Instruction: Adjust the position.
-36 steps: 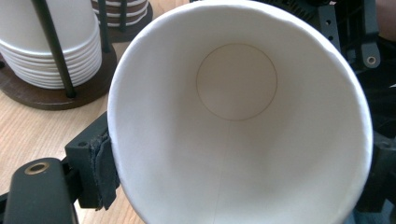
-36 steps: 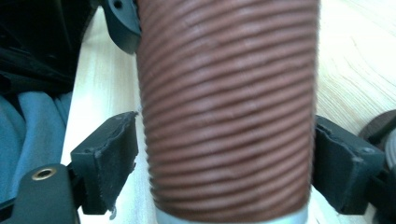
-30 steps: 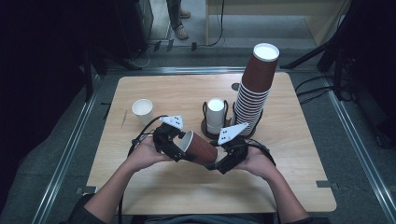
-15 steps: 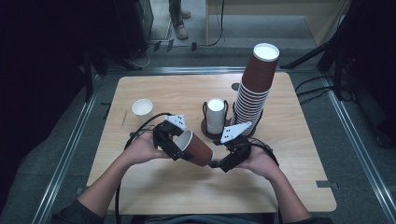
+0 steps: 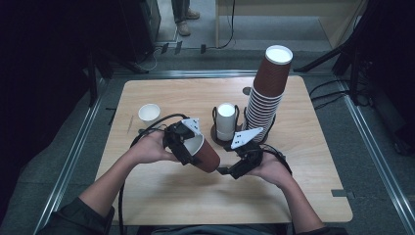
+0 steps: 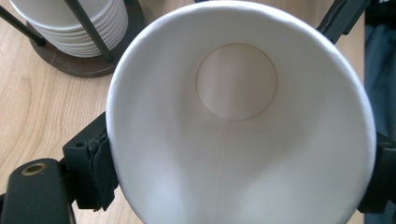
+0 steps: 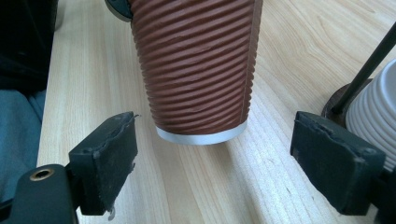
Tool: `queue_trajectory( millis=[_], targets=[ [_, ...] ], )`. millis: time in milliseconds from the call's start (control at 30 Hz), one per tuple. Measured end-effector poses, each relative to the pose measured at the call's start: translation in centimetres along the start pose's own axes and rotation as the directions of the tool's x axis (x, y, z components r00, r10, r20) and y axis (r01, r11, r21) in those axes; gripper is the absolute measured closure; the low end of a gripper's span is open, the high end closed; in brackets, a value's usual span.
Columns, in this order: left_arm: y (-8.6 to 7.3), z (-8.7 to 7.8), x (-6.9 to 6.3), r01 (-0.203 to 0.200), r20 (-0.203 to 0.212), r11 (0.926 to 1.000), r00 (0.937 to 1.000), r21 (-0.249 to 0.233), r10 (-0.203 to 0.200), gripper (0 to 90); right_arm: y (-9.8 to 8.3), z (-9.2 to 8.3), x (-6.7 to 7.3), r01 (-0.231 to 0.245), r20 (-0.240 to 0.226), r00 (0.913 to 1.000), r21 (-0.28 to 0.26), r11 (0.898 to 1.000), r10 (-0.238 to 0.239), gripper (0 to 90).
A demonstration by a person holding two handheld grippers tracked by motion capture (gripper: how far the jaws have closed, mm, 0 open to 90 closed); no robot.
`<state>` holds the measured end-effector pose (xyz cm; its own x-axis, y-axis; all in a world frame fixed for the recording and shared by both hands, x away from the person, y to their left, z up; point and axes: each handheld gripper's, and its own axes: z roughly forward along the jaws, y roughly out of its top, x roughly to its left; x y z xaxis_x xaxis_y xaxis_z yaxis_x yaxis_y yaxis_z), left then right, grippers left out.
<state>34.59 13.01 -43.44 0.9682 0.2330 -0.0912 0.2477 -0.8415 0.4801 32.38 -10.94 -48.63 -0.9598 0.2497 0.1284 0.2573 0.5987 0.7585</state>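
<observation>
Ribbed brown paper cup (image 5: 205,152), white inside, held tipped over the wooden table (image 5: 161,196) near its 6 o'clock edge. I judge it light, thin-walled, easily crushed — best gripped gently across the corrugated sleeve, which should resist slipping. My left gripper (image 5: 183,144) is clamped across its rim. My right gripper (image 7: 224,163) — jaws wide apart, touching nothing — has the cup's base at 12 o'clock between them.
</observation>
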Motion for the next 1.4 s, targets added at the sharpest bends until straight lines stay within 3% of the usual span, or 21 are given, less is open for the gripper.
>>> queue_trajectory(
  millis=[300, 433, 900, 1267, 1400],
  targets=[
    [1.0, 0.9, -0.3, -0.044, -0.031, 0.9941, 0.9984, 0.100, 0.047, 10.3, -0.1, 0.9, -0.2, -0.007, 0.002, 1.0000, 0.007, 1.000, 0.007, 15.6],
    [1.6, 1.1, -0.5, -0.069, -0.039, 0.9903, 0.9965, 0.121, 0.074, 10.2, -0.1, 1.5, -0.2, -0.004, -0.010, 0.9999, 0.004, 1.000, 0.004, 15.8],
    [2.9, 1.8, -1.3, -0.115, -0.011, 0.9856, 0.9931, 0.124, 0.117, 9.3, 0.5, 3.1, 0.4, 0.035, -0.019, 0.9992, -0.015, 0.999, -0.035, 16.5],
    [2.8, 1.7, -1.4, -0.107, -0.015, 0.9881, 0.9938, 0.110, 0.110, 7.4, 0.6, 2.9, 0.5, 0.058, -0.027, 0.9979, -0.034, 0.998, -0.059, 21.1],
    [2.7, 1.8, -1.2, -0.082, -0.010, 0.9918, 0.9965, 0.098, 0.084, 5.3, 0.6, 2.7, 0.5, 0.063, -0.028, 0.9976, -0.034, 0.997, -0.064, 20.9]
  ],
)
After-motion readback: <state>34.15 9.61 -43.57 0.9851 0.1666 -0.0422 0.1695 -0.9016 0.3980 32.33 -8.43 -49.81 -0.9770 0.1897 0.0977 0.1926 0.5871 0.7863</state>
